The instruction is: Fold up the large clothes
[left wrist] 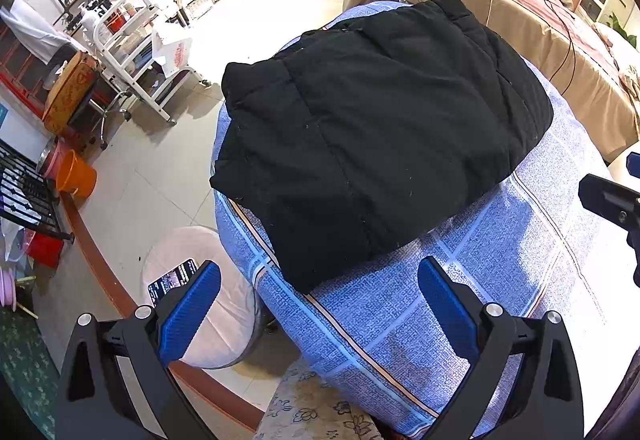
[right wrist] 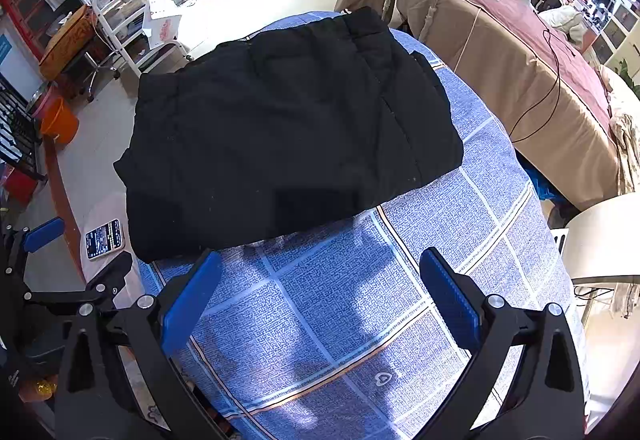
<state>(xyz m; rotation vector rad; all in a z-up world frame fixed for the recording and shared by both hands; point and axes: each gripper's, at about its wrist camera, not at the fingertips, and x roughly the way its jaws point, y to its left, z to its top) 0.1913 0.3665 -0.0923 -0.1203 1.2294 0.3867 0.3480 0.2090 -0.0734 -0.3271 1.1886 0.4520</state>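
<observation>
A black padded garment (left wrist: 372, 135) lies folded into a thick rectangle on a bed covered with a blue checked sheet (left wrist: 500, 248). It also shows in the right wrist view (right wrist: 288, 135), on the same sheet (right wrist: 360, 312). My left gripper (left wrist: 320, 304) is open and empty, held above the near left corner of the bed, short of the garment's near edge. My right gripper (right wrist: 320, 296) is open and empty above the bare sheet, just in front of the garment. The left gripper (right wrist: 44, 236) shows at the left edge of the right wrist view.
A phone (left wrist: 172, 280) lies on a white round stool (left wrist: 208, 320) left of the bed. An orange bucket (left wrist: 76, 173) and a white trolley (left wrist: 132, 51) stand on the floor to the left. A beige and pink covered bed (right wrist: 520, 79) stands to the right.
</observation>
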